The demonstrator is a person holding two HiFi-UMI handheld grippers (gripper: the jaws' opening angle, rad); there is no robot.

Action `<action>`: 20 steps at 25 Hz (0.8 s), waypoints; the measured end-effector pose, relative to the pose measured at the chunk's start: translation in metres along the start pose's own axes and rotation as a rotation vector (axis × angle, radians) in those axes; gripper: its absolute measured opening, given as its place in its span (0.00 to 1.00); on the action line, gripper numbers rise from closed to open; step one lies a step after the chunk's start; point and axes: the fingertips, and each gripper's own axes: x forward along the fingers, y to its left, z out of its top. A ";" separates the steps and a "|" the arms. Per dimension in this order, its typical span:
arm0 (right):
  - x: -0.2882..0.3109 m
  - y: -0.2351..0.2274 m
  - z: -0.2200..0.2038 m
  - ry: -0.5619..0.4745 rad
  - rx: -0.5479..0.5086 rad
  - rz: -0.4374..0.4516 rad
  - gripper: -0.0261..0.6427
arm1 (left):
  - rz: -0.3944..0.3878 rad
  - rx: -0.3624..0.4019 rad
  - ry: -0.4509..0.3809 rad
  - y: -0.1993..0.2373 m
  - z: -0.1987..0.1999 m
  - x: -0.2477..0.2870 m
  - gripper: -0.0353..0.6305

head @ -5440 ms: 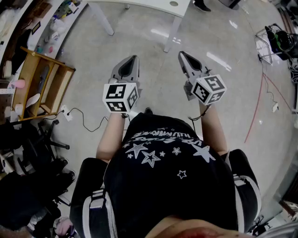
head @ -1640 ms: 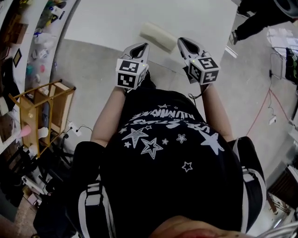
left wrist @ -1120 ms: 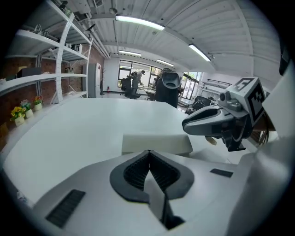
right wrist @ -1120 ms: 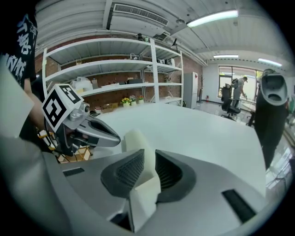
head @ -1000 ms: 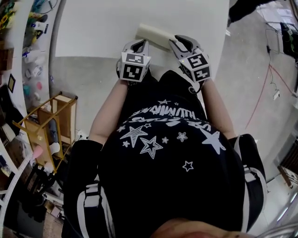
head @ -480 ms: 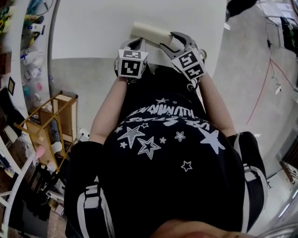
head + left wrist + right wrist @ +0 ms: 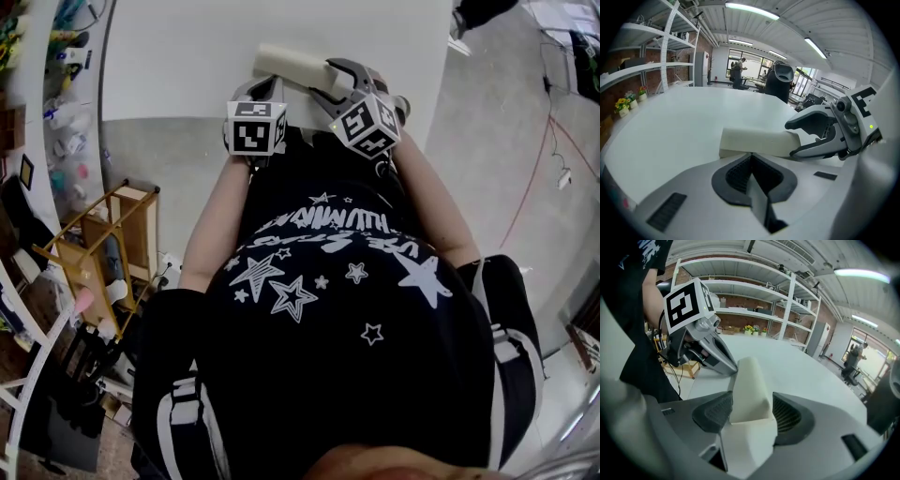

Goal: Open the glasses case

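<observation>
A cream glasses case (image 7: 289,63) lies closed on the white table (image 7: 178,56), close to its near edge. My right gripper (image 7: 323,81) has rolled onto its side and straddles the case's right end. In the right gripper view the case (image 7: 749,380) sits between the dark pads; the jaws are opening and I see no squeeze on it. My left gripper (image 7: 265,86) rests just short of the case's near side. Its pads (image 7: 740,174) meet with nothing between them, and the case (image 7: 757,140) lies right beyond their tips.
The table's near edge runs under both grippers, against the person's body. On the floor at the left stands a wooden shelf unit (image 7: 94,244). White wall racks (image 7: 754,301) line one side of the room. A black rounded object (image 7: 780,82) stands past the table's far side.
The right gripper has rolled over and spread its jaws around the case's right end. The left gripper has barely moved. The view has shifted slightly.
</observation>
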 end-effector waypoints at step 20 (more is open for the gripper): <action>0.009 0.004 -0.007 0.097 -0.015 0.079 0.45 | 0.035 -0.038 0.010 0.001 -0.002 0.001 0.07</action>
